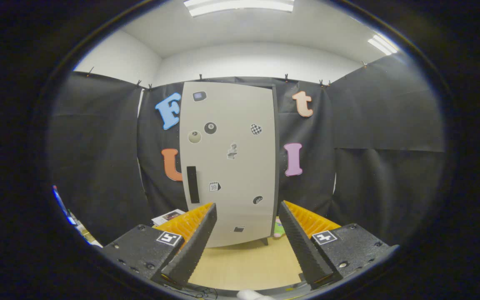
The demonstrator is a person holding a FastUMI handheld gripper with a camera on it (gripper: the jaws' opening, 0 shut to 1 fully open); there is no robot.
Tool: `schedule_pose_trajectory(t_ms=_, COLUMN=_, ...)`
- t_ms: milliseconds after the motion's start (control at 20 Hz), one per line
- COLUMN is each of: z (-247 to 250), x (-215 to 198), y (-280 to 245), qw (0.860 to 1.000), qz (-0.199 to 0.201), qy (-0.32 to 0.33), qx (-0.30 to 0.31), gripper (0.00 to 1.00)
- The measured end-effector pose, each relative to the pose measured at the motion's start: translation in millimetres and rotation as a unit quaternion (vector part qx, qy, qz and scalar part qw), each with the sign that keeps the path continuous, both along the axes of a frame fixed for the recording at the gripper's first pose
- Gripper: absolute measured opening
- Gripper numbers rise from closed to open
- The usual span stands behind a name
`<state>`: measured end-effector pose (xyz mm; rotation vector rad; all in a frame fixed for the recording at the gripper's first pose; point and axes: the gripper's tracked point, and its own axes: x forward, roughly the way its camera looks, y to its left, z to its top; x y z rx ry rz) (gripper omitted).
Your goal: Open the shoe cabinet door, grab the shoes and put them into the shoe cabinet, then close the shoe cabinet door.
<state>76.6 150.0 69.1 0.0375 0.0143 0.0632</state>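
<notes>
Gripper view: the shoe cabinet [231, 166] stands far ahead against the booth's black cloth wall [98, 158], upright on a pale wooden floor [244, 262]. Its door [240, 137] lies flat and closed across the front, dotted with small stickers, and a dark vertical handle [193, 184] sits low on the door's left side. The gripper [247, 235] is held well short of the cabinet, its jaws spread wide apart with nothing between them, framing the lower part of the door.

A small pink and green thing [278, 228] peeks out at the cabinet's right foot (possibly a shoe, though too little of it shows to say). Some printed paper [169, 216] lies on the floor to the left.

A closed door with open jaws facing it fits two stages: an approach to pull the door open, or a retreat after shutting it with the shoes inside. The frame does not settle which. If the door is to be opened, the jaws would need to line up with the handle, which lies left of their present centre line.
</notes>
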Motion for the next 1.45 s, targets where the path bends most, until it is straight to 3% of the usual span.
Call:
schedule_pose_trajectory(t_ms=300, z=8.0, x=-4.1, y=-17.5, qw=1.000, qz=-0.015, qy=-0.013, qx=0.003, gripper=0.99)
schedule_pose_trajectory(t_ms=1450, z=10.7, x=-6.0, y=-5.3, qw=1.000, qz=-0.022, qy=-0.019, qx=0.004, gripper=0.99)
